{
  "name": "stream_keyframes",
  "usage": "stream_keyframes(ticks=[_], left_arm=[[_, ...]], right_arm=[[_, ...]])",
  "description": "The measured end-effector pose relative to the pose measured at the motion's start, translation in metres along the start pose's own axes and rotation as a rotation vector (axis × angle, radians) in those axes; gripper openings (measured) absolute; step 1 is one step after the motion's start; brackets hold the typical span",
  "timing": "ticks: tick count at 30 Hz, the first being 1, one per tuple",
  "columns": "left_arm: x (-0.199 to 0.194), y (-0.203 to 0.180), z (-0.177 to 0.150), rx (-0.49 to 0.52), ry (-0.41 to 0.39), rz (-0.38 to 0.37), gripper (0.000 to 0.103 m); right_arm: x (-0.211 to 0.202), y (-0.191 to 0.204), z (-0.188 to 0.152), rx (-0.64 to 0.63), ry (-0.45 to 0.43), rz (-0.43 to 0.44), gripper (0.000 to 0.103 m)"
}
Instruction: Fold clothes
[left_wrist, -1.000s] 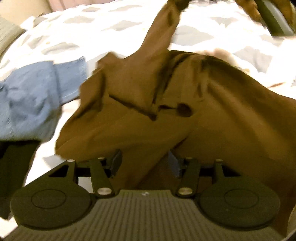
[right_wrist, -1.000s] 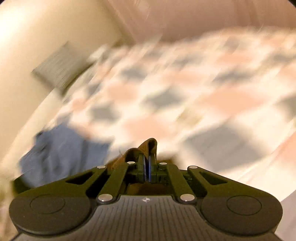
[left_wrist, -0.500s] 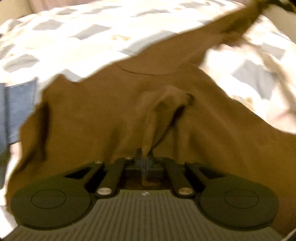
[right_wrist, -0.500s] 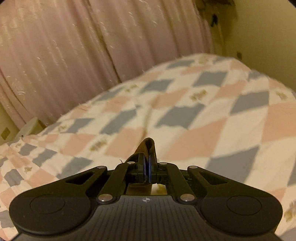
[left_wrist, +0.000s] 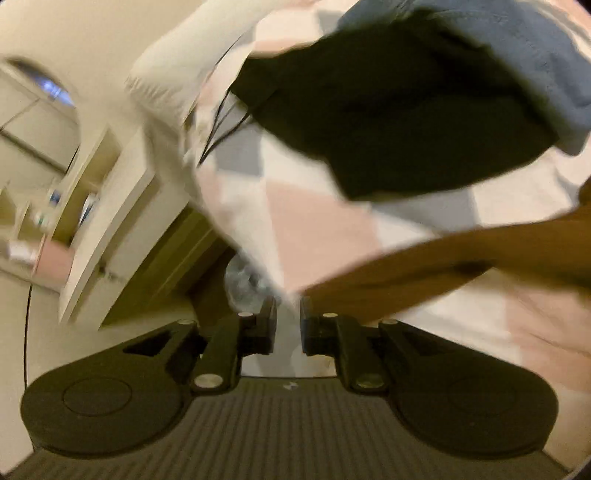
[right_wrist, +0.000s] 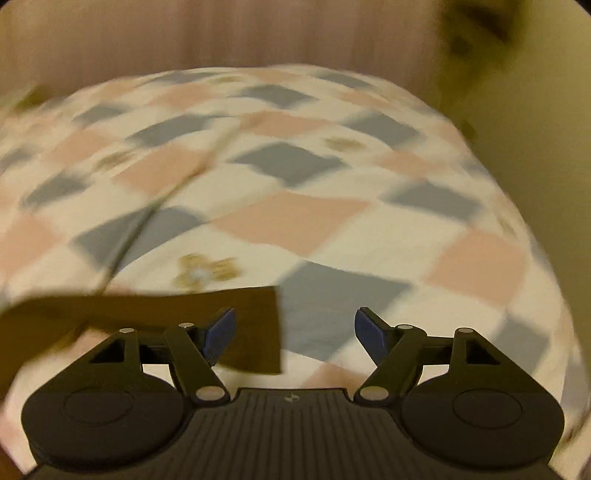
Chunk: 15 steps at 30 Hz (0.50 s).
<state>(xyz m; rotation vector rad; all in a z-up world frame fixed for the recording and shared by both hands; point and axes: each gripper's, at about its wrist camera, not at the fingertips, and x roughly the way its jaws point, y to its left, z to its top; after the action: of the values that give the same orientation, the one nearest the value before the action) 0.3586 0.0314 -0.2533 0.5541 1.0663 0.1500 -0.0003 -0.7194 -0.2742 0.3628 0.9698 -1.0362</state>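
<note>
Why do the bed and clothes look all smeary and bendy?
Left wrist view: motion blur smears the black garment and brown garment; the room tilts. Right wrist view: the checked bedspread streaks and bulges from the fisheye lens; light is dim and yellowish.

The quilt (right_wrist: 295, 177) is soft matt cloth in pink, grey and white checks. The brown garment (right_wrist: 255, 325) is smooth, matt cloth with a clean straight edge. At far right, a black garment (left_wrist: 399, 110) and a blue one (left_wrist: 524, 40) are matt cloth too. Both grippers (right_wrist: 294, 328) (left_wrist: 288, 325) are matt black plastic with ribbed bodies and shiny metal pins; the right one's pads (right_wrist: 221, 332) are blue.
</note>
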Motion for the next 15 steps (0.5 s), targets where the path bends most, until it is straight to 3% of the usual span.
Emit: stream_keyframes(ticks=[2, 3, 6, 8, 10, 12, 15], left_arm=[[-0.011, -0.016, 0.0, 0.028, -0.049, -0.081, 0.012], [-0.017, -0.028, 0.002, 0.049, -0.078, -0.134, 0.019], [-0.035, -0.091, 0.024, 0.168, -0.2, -0.391, 0.034], [-0.035, -0.138, 0.043, 0.247, -0.246, -0.508, 0.042], [-0.023, -0.169, 0.059, 0.266, -0.247, -0.573, 0.043], [0.002, -0.186, 0.079, 0.237, -0.198, -0.599, 0.043], [0.04, -0.193, 0.11, 0.135, -0.123, -0.662, 0.043]], right_arm=[[-0.002, 0.049, 0.002, -0.18, -0.006, 0.136, 0.074], [-0.002, 0.072, 0.004, -0.25, -0.006, 0.205, 0.074], [-0.005, 0.159, 0.009, -0.438, 0.003, 0.445, 0.07], [-0.007, 0.223, 0.009, -0.562, 0.021, 0.578, 0.065], [-0.01, 0.28, 0.007, -0.68, 0.029, 0.671, 0.065], [-0.007, 0.325, 0.005, -0.793, -0.001, 0.69, 0.065], [0.005, 0.373, 0.01, -0.854, -0.027, 0.71, 0.065]])
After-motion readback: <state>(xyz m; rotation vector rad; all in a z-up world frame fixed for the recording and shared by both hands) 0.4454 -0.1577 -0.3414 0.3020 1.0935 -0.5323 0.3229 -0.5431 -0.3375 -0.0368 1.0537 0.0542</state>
